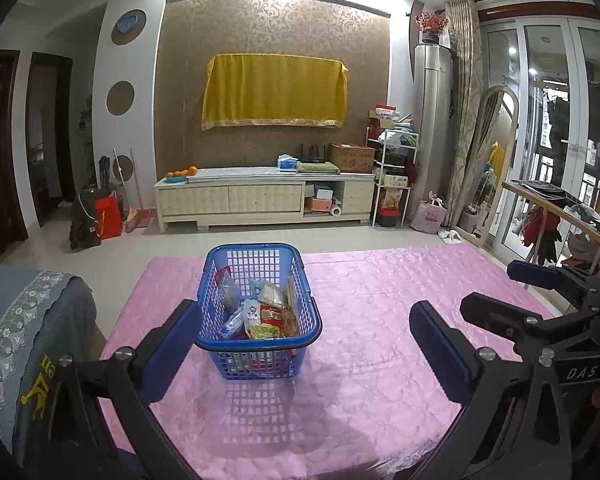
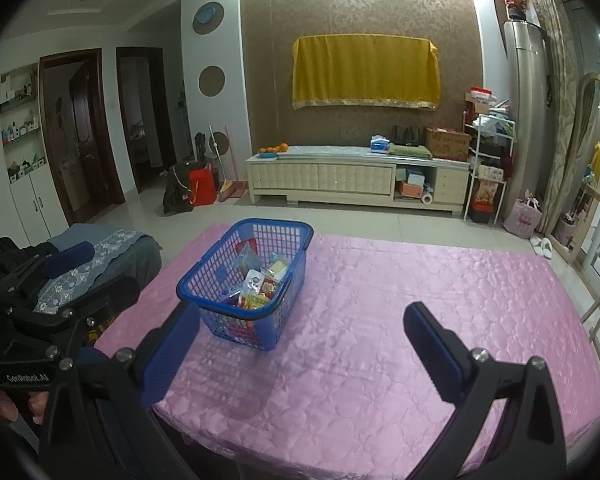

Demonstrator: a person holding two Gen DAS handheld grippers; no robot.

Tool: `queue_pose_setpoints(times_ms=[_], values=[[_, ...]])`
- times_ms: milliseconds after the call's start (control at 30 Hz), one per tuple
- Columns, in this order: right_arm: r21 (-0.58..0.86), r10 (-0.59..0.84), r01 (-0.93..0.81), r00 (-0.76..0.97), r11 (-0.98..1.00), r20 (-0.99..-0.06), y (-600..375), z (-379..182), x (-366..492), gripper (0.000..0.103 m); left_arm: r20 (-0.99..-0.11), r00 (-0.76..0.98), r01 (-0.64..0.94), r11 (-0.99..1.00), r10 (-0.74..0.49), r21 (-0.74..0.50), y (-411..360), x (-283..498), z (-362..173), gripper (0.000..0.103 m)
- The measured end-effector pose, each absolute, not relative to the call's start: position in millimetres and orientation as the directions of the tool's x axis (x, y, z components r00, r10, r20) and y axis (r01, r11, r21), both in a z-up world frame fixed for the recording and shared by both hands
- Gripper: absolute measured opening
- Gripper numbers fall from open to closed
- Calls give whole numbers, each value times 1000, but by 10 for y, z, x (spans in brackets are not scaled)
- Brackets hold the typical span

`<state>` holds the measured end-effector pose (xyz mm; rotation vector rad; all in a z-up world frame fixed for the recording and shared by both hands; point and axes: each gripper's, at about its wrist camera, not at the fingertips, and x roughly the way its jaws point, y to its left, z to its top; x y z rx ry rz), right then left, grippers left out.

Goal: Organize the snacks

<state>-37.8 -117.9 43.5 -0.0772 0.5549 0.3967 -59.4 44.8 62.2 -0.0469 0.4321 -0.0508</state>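
Note:
A blue plastic basket stands on the pink tablecloth, holding several snack packets. My left gripper is open and empty, held just before the basket's near end. In the right wrist view the basket sits left of centre with the snack packets inside. My right gripper is open and empty, to the right of and nearer than the basket. The right gripper also shows at the right edge of the left wrist view, and the left gripper at the left edge of the right wrist view.
A chair with a grey-blue lace cover stands at the table's left side. Beyond the table are tiled floor, a TV cabinet and a metal shelf rack. A wooden rail stands at the right.

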Motion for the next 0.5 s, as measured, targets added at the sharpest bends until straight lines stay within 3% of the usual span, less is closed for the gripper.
queue_pose_setpoints(times_ms=[500], values=[[27, 331, -376, 780, 926, -531, -1168, 469, -411, 103, -419, 905, 58, 997, -76, -57, 420, -616, 642, 103]])
